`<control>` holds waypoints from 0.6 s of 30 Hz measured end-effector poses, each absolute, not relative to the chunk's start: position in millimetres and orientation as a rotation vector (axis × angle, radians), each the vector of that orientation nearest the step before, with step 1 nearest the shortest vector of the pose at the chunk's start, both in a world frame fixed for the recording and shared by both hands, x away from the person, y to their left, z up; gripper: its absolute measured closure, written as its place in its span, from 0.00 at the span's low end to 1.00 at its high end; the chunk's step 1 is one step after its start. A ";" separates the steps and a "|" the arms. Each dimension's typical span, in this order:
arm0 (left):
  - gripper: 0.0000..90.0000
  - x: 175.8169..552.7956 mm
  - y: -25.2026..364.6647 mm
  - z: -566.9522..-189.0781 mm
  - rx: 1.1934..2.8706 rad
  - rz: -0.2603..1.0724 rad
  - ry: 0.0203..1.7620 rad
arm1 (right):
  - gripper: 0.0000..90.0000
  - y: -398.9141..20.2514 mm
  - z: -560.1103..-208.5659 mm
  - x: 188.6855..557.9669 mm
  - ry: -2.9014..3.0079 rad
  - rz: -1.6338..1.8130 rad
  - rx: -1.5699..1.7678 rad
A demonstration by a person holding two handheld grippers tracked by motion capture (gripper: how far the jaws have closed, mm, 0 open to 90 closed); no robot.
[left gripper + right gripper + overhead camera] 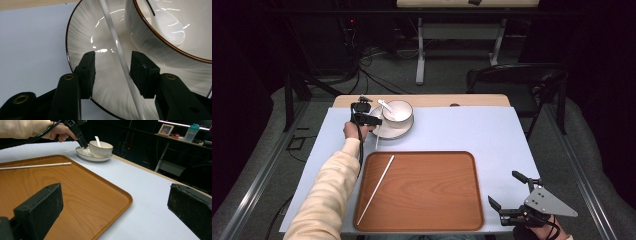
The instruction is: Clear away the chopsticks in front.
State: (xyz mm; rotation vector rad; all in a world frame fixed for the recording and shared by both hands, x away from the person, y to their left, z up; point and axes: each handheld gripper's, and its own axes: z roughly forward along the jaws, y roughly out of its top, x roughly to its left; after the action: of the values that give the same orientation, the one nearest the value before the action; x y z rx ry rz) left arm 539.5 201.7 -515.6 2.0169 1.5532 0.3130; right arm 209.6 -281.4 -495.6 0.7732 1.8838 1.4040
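- Straddling the white chopstick on the plate, the left gripper is sitting part-spread, one pad touching it, not yet pinching.
- Running lengthwise between the jaws, the stick is leaning on the rim beside the bowl.
- Resting wide apart, the right gripper is idling far off.

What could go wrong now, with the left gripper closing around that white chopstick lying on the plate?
The left gripper has its fingers astride the thin white chopstick but not yet clamped; the stick sits off-centre against one finger and could roll or slip out. It rests on the glossy plate beside the bowl, so a low or skewed close could nudge the plate or knock the bowl and its spoon.
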 end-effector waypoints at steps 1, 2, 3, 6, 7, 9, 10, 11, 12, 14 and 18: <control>0.62 540.2 201.8 -517.3 2.011 0.314 1.555 | 0.00 -281.4 -495.6 209.6 1.883 1.405 0.775; 0.63 540.8 202.0 -518.4 2.007 0.304 1.555 | 0.00 -281.4 -495.6 209.8 1.883 1.404 0.776; 0.64 541.5 202.2 -519.4 2.007 0.298 1.557 | 0.00 -281.4 -495.6 209.8 1.884 1.404 0.775; 0.69 543.6 201.7 -520.7 1.975 0.299 1.572 | 0.00 -281.6 -495.6 209.6 1.882 1.405 0.775; 0.70 544.0 201.6 -520.6 1.975 0.298 1.573 | 0.00 -281.6 -495.6 209.7 1.881 1.404 0.776; 0.73 544.9 200.4 -520.8 1.950 0.298 1.598 | 0.00 -281.5 -495.7 209.7 1.882 1.404 0.776; 0.74 545.8 199.6 -521.2 1.943 0.295 1.604 | 0.00 -281.4 -495.6 209.7 1.883 1.404 0.775; 0.74 546.2 198.9 -521.6 1.941 0.298 1.607 | 0.00 -281.6 -495.6 209.6 1.882 1.405 0.775; 0.75 546.8 198.0 -521.9 1.941 0.302 1.614 | 0.00 -281.7 -495.6 209.6 1.881 1.405 0.774; 0.77 547.7 197.1 -522.7 1.943 0.306 1.616 | 0.00 -281.8 -495.6 209.4 1.879 1.407 0.775; 0.84 548.8 194.4 -524.8 1.962 0.316 1.617 | 0.00 -282.1 -495.7 209.5 1.880 1.408 0.775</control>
State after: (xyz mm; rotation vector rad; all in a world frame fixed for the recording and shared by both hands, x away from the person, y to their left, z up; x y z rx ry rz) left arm 548.8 194.4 -524.8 1.9623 1.6169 0.3161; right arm 209.5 -282.1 -495.7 0.7746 1.8799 1.4076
